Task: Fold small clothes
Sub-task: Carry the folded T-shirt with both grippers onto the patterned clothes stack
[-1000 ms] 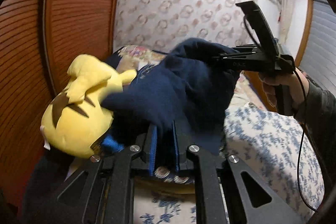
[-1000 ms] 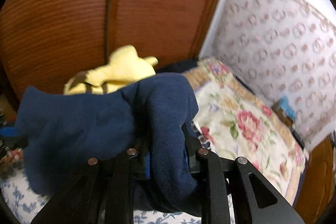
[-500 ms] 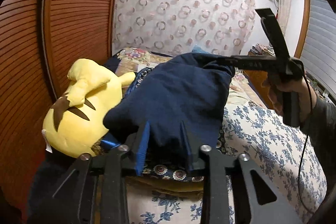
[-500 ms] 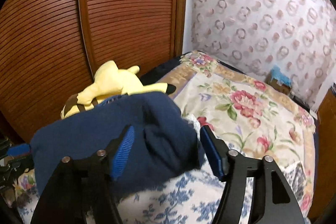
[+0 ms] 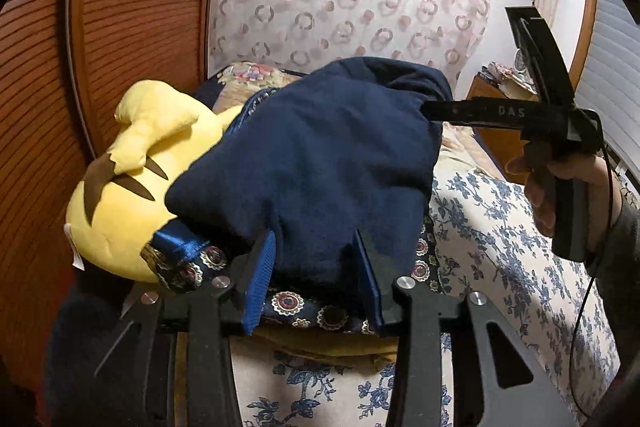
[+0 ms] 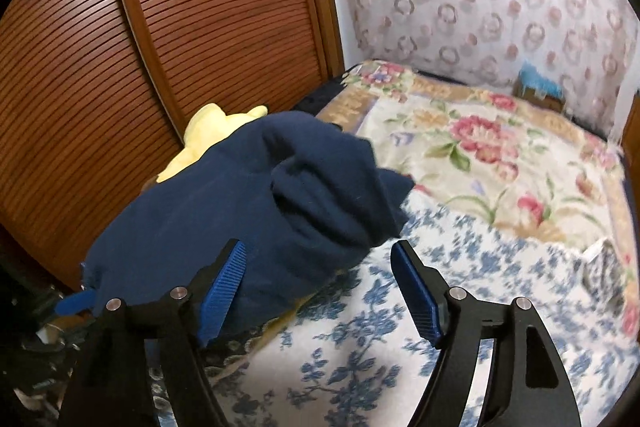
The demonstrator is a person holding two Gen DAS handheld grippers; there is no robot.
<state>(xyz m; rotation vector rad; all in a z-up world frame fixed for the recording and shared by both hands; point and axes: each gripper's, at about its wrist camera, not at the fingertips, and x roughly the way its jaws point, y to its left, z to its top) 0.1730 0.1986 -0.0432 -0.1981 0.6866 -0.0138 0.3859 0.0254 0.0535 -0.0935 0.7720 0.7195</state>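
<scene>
A bed with a white sheet printed in blue flowers (image 6: 360,355) carries everything. At its twelve o'clock end lies a cream blanket with pink roses (image 6: 480,155). Toward nine o'clock rest a yellow plush toy (image 5: 120,211) and a folded navy fabric garment (image 5: 320,163).

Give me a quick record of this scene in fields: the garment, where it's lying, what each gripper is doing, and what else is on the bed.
garment: navy garment, bunched, not flat
resting on: yellow plush toy and a patterned dark cloth, on the bed
left gripper: jaws have just been opening; garment edge between them, pads not pressing
right gripper: jaws have just been opening, now wide apart; left pad against the garment, nothing clamped
bed cover: blue floral sheet near, floral blanket beyond
backdrop: wooden slatted doors
</scene>
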